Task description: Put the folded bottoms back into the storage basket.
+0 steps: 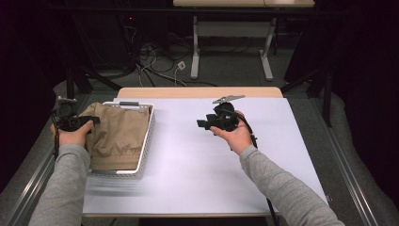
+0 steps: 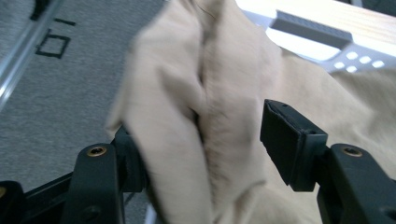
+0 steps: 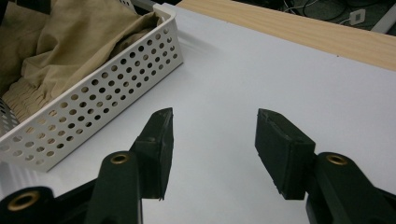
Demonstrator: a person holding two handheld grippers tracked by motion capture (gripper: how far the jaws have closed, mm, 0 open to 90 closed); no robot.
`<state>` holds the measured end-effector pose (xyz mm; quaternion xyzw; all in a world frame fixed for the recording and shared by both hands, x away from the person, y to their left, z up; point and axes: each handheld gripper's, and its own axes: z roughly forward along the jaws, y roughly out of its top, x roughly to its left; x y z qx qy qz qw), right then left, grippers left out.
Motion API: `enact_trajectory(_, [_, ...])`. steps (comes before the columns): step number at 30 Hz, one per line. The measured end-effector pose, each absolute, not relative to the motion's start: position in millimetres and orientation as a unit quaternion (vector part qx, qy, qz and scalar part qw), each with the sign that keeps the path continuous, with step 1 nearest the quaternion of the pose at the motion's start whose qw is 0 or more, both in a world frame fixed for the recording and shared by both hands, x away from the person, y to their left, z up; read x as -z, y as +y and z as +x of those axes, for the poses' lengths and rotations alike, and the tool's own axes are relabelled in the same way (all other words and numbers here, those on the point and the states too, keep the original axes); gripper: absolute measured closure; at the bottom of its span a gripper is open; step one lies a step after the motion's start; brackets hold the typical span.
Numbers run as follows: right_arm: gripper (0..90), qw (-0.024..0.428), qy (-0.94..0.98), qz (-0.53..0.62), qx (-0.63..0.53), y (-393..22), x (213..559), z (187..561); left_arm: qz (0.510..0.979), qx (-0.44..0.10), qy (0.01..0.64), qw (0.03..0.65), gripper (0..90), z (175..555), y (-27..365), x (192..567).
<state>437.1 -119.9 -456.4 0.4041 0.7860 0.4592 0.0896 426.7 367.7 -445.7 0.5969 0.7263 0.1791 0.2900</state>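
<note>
A: Left side?
B: Left tool at the basket's left edge. Tan cloth lies bunched in the basket, which sits at the left of the surface. A fold of the cloth sits between the jaws, which stand partly apart; I can't tell if the pads press on it.
A: Right side?
B: Right tool is over bare surface, well apart from the basket. Jaws about half open, nothing held.
</note>
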Motion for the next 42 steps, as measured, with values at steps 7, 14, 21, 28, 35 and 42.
enact_trajectory(7, [47.0, 0.089, 0.783, 0.405, -0.463, -124.1, 457.7, 437.0, 0.574, -0.190, 0.732, 0.314, 36.7, 419.1, 387.0, 440.9])
enact_trajectory(14, [47.1, 0.087, 0.783, 0.406, -0.463, -128.0, 459.4, 433.7, 0.571, -0.169, 0.737, 0.320, 32.3, 421.4, 391.7, 450.7])
enact_trajectory(21, [46.8, 0.091, 0.784, 0.411, -0.456, -142.4, 464.8, 429.7, 0.581, -0.163, 0.730, 0.320, 32.2, 429.4, 383.5, 457.7])
enact_trajectory(28, [46.8, 0.088, 0.775, 0.425, -0.459, -163.9, 474.5, 420.6, 0.585, -0.183, 0.728, 0.307, 52.0, 434.7, 372.2, 454.3])
enact_trajectory(35, [47.0, 0.086, 0.767, 0.441, -0.458, -187.4, 489.2, 410.4, 0.612, -0.211, 0.708, 0.281, 76.9, 437.3, 360.3, 453.0])
enact_trajectory(42, [47.2, 0.087, 0.762, 0.449, -0.458, -201.4, 499.6, 399.5, 0.637, -0.219, 0.692, 0.259, 85.5, 445.5, 344.4, 457.0])
